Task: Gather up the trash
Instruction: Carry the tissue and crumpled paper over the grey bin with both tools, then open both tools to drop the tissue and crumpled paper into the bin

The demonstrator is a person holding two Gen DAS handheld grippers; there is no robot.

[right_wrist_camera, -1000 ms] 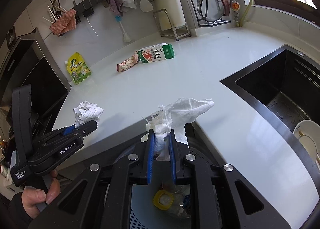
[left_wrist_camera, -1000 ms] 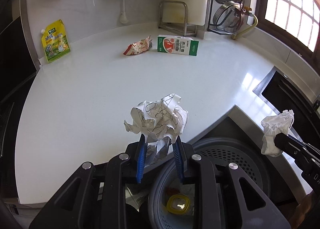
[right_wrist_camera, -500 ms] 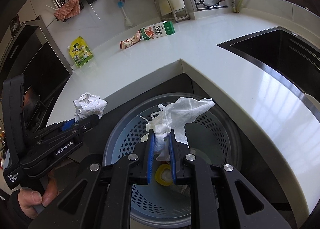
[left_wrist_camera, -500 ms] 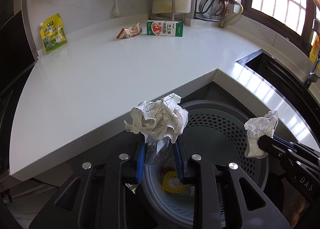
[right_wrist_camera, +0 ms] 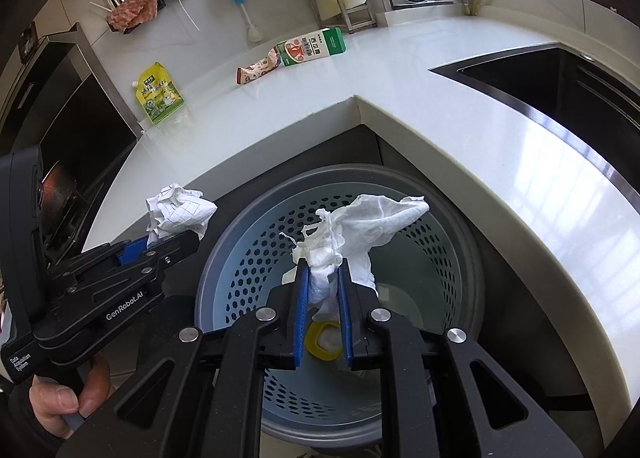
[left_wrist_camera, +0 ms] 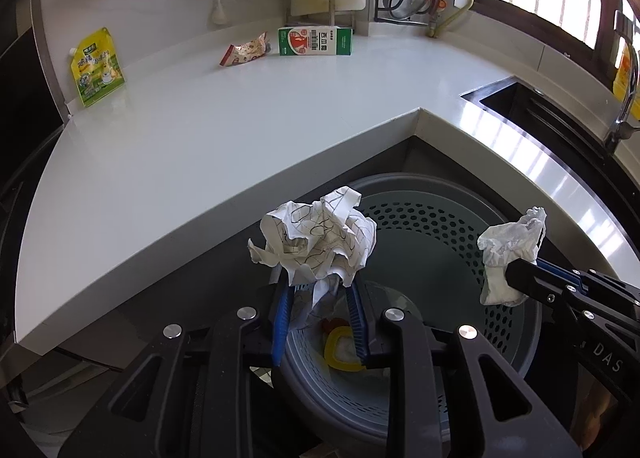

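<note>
Meanwhile, two wads of trash were held over the bin.

The left gripper (left_wrist_camera: 320,294) was clamped on a crumpled white paper ball with black line print (left_wrist_camera: 316,242), the right gripper (right_wrist_camera: 323,282) on a limp white tissue (right_wrist_camera: 360,226), both above the round grey perforated plastic bin (right_wrist_camera: 460,258) below the white countertop (left_wrist_camera: 200,146). If released unevenly, the paper, held near the rim, could probably be dropped outside.

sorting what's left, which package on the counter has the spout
The yellow-green pouch, alone at the counter's left end. The snack wrapper and green-and-white carton lie side by side and have none.
</note>
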